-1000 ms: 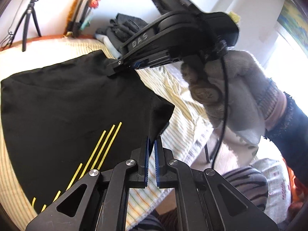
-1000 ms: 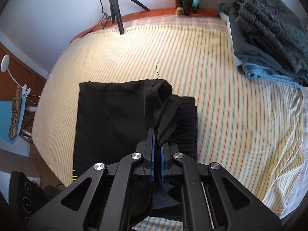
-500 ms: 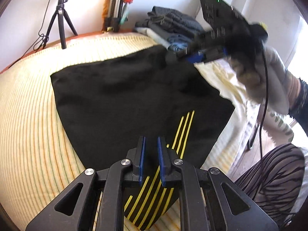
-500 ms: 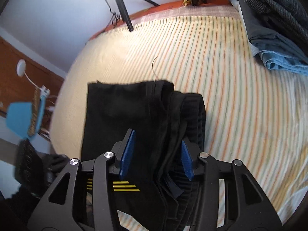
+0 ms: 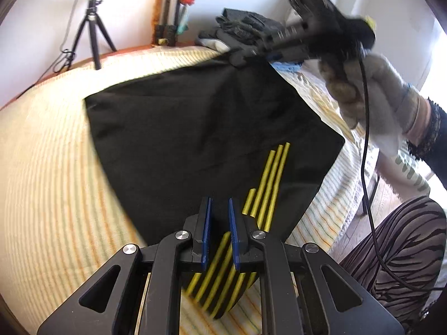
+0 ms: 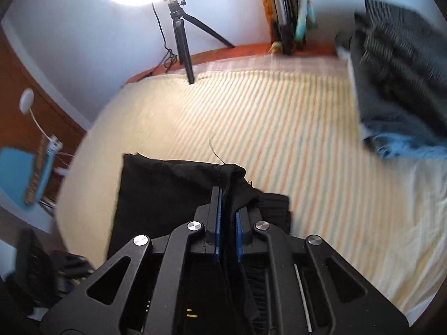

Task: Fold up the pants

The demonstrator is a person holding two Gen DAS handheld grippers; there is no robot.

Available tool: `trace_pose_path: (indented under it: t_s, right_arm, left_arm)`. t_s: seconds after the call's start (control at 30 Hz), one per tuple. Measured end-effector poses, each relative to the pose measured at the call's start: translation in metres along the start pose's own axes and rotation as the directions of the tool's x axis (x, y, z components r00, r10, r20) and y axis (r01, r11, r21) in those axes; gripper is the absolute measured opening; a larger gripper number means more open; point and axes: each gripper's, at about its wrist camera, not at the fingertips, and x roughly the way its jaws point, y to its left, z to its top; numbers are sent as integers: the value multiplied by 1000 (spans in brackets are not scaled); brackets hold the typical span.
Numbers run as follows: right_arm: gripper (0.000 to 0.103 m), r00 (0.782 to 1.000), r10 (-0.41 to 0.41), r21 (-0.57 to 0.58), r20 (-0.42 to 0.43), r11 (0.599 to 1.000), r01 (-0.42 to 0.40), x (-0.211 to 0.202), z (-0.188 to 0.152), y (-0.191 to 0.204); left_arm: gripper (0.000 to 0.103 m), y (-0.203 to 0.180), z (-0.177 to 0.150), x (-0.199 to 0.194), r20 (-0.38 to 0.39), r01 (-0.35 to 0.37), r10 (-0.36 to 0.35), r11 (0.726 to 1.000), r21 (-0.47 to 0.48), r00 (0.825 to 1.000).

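Note:
The black pants (image 5: 206, 128) with yellow stripes (image 5: 268, 178) lie spread on the striped bed. My left gripper (image 5: 219, 209) is slightly open, just above the near striped end, holding nothing. In the left wrist view my right gripper (image 5: 237, 55) sits at the far corner of the pants, held by a gloved hand (image 5: 363, 83). In the right wrist view my right gripper (image 6: 227, 192) is shut on a raised fold of the pants (image 6: 173, 189).
The bed (image 6: 279, 128) has a yellow striped sheet. A pile of folded dark and blue clothes (image 6: 399, 95) sits at the far right. A tripod (image 6: 181, 42) with a ring light stands at the bed's far edge. The person's striped leg (image 5: 391, 251) is at right.
My right gripper was open over the pants half a second ago and has shut on a fold at the far corner. My left gripper has opened slightly above the striped end.

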Motion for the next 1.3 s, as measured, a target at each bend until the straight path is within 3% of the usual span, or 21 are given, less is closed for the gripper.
trace_pose_path:
  t_s: [0.07, 0.17, 0.2, 0.23, 0.3, 0.4, 0.47, 0.53, 0.73, 0.8, 0.87, 0.97, 1.03, 1.2, 1.23, 1.3]
  right_arm:
    - [12, 999, -31, -10, -27, 999, 31, 5, 0, -3]
    - [40, 989, -137, -10, -50, 991, 136, 9, 3, -9]
    - [43, 987, -156, -18, -37, 988, 156, 5, 3, -10]
    - [48, 989, -142, -5, -33, 990, 142, 0, 2, -13]
    - [56, 998, -52, 44, -42, 998, 54, -11, 0, -18]
    - [64, 999, 3, 48, -48, 999, 0, -26, -7, -19]
    - [77, 997, 37, 51, -72, 998, -34, -32, -13, -21]
    - [81, 992, 85, 66, -88, 995, -79, -34, -21, -26]
    - [81, 974, 168, 154, -154, 977, -144, -15, -43, -51]
    - [81, 982, 119, 160, -150, 983, -94, -11, -48, -55]
    - [81, 980, 147, 143, -135, 981, -128, -18, -53, -54]
    - [80, 958, 268, 146, -102, 957, -252, -39, -70, -50]
    - [73, 959, 267, 101, -99, 961, -257, -51, -80, -43]
    - [73, 962, 247, 45, -114, 969, -243, -57, -94, -33]
    - [68, 960, 247, 55, -133, 969, -242, -52, -94, -32]
    - [46, 946, 267, 89, -183, 963, -254, -43, -94, -31]
  left_arm:
    - [11, 5, 0, -9, 10, -14, 14, 999, -30, 1000]
    - [12, 13, 2, -23, 25, -26, 28, 998, -61, 999]
    - [20, 17, 3, -29, 33, -44, 47, 997, -65, 998]
    - [25, 20, 3, -32, 36, -52, 55, 996, -72, 998]
    - [47, 31, 6, -36, 31, -40, 44, 994, -104, 999]
    - [49, 50, 9, -39, 19, -26, 29, 986, -162, 999]
    - [49, 61, 13, -37, 9, -11, 13, 980, -200, 1000]
    - [49, 72, 16, -30, -6, 21, -23, 971, -240, 1000]
    - [49, 91, 19, -7, -45, 58, -76, 945, -322, 996]
    - [49, 94, 20, -3, -48, 56, -77, 938, -343, 996]
    - [49, 94, 20, -1, -51, 62, -85, 936, -346, 995]
    - [49, 87, 21, -3, -42, 48, -64, 950, -308, 997]
    - [49, 80, 22, -4, -38, 44, -57, 958, -285, 998]
    - [48, 44, 30, -11, 2, 50, -51, 987, -154, 999]
    - [48, 30, 31, -12, 8, 63, -62, 992, -110, 998]
    - [48, 7, 32, -13, 10, 70, -70, 997, -33, 997]
